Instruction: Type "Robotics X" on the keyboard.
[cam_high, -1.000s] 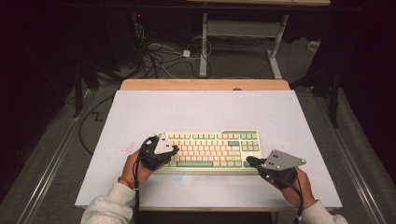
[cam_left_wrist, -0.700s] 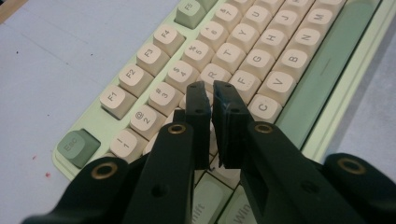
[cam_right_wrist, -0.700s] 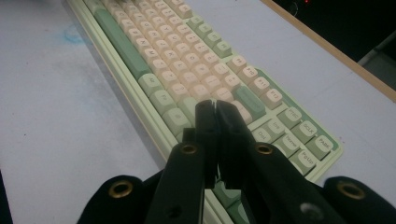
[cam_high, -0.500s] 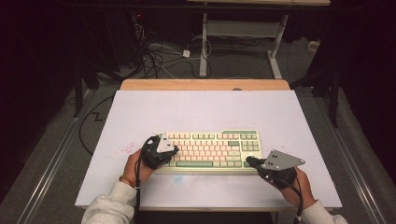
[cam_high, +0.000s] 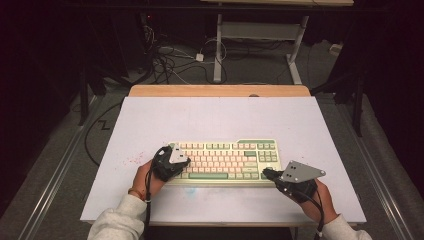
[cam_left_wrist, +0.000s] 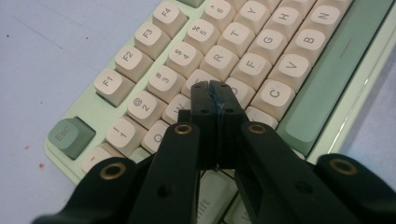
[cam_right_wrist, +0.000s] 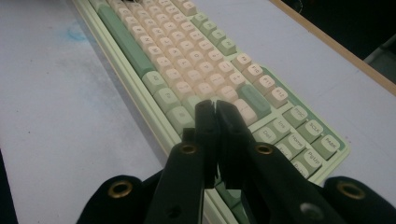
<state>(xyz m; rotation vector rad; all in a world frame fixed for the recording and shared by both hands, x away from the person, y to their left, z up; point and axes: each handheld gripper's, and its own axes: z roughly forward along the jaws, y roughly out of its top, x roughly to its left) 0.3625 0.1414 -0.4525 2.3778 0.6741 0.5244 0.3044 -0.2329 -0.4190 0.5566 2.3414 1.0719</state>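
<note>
A cream and green keyboard (cam_high: 225, 157) lies on the white table near the front edge. My left gripper (cam_high: 187, 162) is at its left end. In the left gripper view that gripper (cam_left_wrist: 210, 88) is shut and holds nothing, its jaws having just closed the last bit; its tips sit over the letter keys (cam_left_wrist: 243, 65) below the number row. My right gripper (cam_high: 264, 173) is at the keyboard's right front corner. In the right gripper view it (cam_right_wrist: 212, 106) is shut and holds nothing, with its tips over the keys near the bottom row of the keyboard (cam_right_wrist: 187, 51). Whether either tip presses a key I cannot tell.
The white table top (cam_high: 215, 117) has a wooden far edge (cam_high: 220, 90). A faint blue smudge (cam_high: 190, 191) lies in front of the keyboard and red specks (cam_high: 131, 160) to its left. Cables (cam_high: 170, 60) and a desk frame (cam_high: 218, 50) stand on the floor beyond.
</note>
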